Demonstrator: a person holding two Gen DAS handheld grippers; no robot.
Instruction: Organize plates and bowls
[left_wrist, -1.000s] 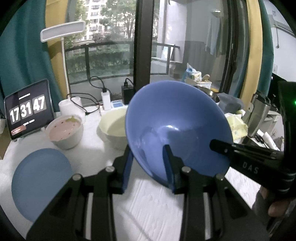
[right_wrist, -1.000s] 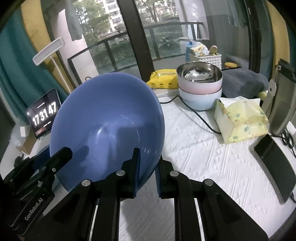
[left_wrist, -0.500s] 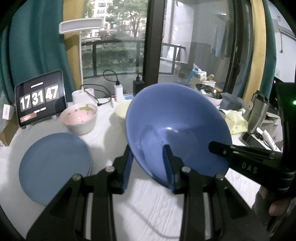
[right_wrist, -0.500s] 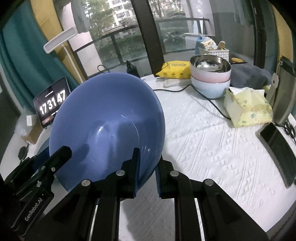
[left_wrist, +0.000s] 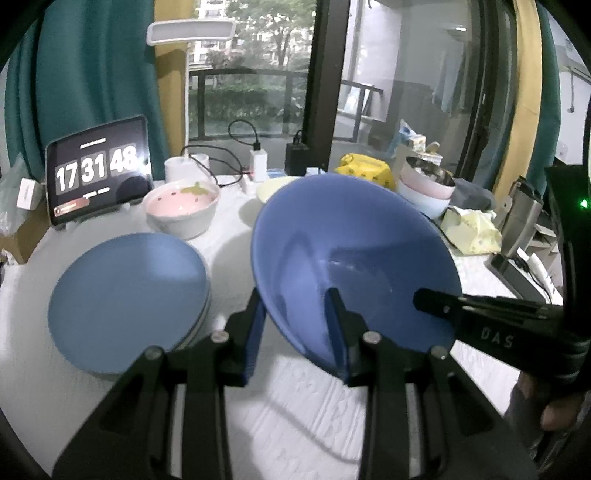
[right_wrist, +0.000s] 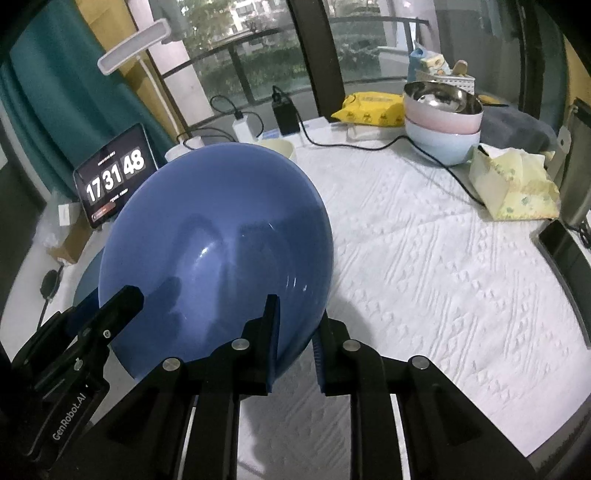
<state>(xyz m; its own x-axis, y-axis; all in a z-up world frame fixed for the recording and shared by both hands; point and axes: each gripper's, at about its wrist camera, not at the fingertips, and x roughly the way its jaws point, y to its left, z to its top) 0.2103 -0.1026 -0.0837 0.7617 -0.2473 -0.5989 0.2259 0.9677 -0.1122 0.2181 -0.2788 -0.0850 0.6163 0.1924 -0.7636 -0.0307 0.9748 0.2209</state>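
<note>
Bowl, big and blue, hangs tilted above the white desk, just right of the blue plates. The left tool pinches its rim. The right tool has the rim between its fingers too, but its jaws are opening, letting go. I think the left tool should hold tight now and set the bowl down slowly, flat. The pink bowl has bits of food in it. Three bowls sit stacked far back, shiny one on top.
</note>
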